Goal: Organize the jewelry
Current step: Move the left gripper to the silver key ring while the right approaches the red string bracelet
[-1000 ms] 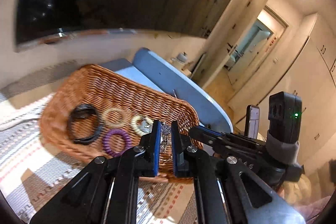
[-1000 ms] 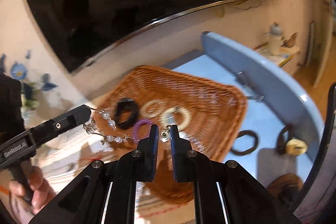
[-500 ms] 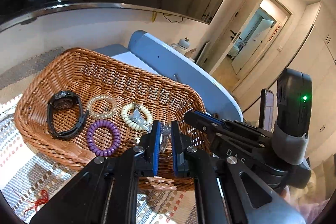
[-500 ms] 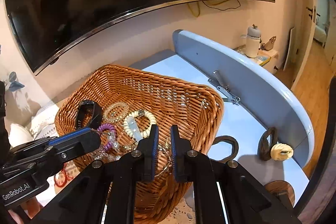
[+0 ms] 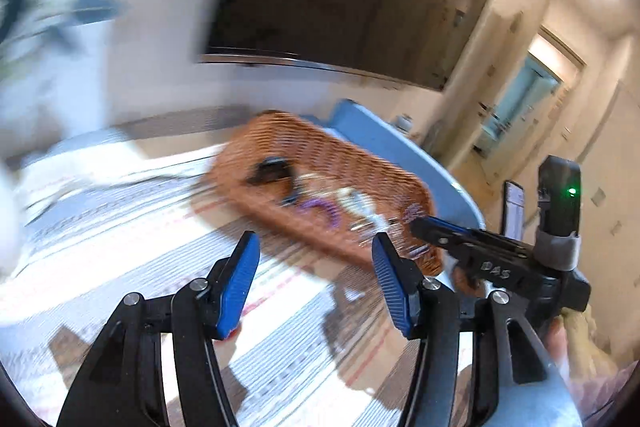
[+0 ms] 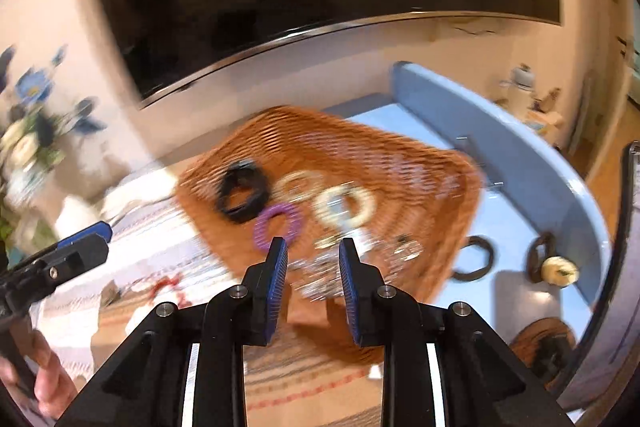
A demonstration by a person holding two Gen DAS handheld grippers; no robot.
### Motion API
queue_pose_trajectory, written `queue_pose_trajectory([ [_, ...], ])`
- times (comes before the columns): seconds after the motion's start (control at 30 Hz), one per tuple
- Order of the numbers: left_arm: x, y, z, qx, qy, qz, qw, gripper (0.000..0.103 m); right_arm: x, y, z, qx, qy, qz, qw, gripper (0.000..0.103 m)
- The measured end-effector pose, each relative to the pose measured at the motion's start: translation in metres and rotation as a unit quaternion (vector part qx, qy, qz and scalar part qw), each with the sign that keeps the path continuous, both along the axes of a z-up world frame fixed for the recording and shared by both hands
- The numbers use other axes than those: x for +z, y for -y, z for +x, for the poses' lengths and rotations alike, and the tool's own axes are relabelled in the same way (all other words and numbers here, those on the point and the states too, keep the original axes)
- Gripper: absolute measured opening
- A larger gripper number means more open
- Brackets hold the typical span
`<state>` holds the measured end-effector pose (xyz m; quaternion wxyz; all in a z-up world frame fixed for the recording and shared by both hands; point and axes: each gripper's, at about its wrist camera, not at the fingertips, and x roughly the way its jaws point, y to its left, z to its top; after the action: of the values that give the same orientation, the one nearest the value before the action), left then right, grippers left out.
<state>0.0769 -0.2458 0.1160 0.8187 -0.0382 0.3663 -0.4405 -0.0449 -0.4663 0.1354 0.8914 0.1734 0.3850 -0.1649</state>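
Observation:
A wicker basket (image 6: 420,163) sits on the striped cloth and holds a black watch (image 6: 242,193), a purple coil ring (image 6: 278,225), a cream bead bracelet (image 6: 346,207) and a silver bead necklace (image 6: 360,263) near its front rim. My right gripper (image 6: 314,265) is open and empty just in front of the basket. My left gripper (image 5: 316,277) is open and empty over the cloth, left of the basket (image 5: 360,163). Both views are blurred by motion.
A blue tray (image 6: 520,163) right of the basket holds dark hair ties (image 6: 474,259) and a cream-topped clip (image 6: 558,269). A red thread (image 6: 166,285) lies on the striped cloth (image 5: 120,247). A large dark TV hangs behind.
Both grippers have opened and let go of the silver necklace, which now lies in the basket. Both have pulled back from it; the left has swung left over the cloth.

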Motion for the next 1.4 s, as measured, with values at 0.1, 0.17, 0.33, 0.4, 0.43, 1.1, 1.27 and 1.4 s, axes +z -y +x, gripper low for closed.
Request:
queue_pose_trajectory([
  [0.1, -0.01, -0.06, -0.008, 0.065, 0.002, 0.013, 0.9978, 0.059, -0.002, -0.039, 0.004, 0.046, -0.002, -0.001, 0.999, 0.027],
  [0.17, -0.021, -0.097, -0.014, 0.108, -0.002, 0.025, 0.9938, 0.059, -0.009, -0.069, 0.01, 0.082, -0.008, -0.002, 0.997, 0.027],
  [0.33, -0.058, -0.16, -0.025, 0.189, -0.018, 0.067, 0.9795, 0.059, -0.041, -0.125, 0.027, 0.145, -0.033, 0.008, 0.989, 0.027],
  [0.4, -0.077, -0.175, -0.027, 0.208, -0.035, 0.08, 0.9742, 0.059, -0.052, -0.137, 0.031, 0.158, -0.037, 0.005, 0.987, 0.027],
  [0.43, -0.088, -0.18, -0.027, 0.215, -0.043, 0.085, 0.9721, 0.059, -0.058, -0.143, 0.033, 0.167, -0.039, 0.005, 0.985, 0.027],
  [1.1, -0.108, -0.175, -0.028, 0.194, -0.054, 0.107, 0.9736, 0.059, -0.081, -0.141, 0.032, 0.175, -0.055, 0.037, 0.982, 0.027],
  [1.27, -0.096, -0.167, -0.021, 0.165, -0.081, 0.13, 0.9743, 0.059, -0.069, -0.15, 0.036, 0.192, -0.078, 0.024, 0.978, 0.027],
  [1.4, -0.066, -0.136, -0.011, 0.123, -0.044, 0.197, 0.9716, 0.059, -0.058, -0.15, 0.06, 0.215, -0.109, 0.002, 0.971, 0.028],
])
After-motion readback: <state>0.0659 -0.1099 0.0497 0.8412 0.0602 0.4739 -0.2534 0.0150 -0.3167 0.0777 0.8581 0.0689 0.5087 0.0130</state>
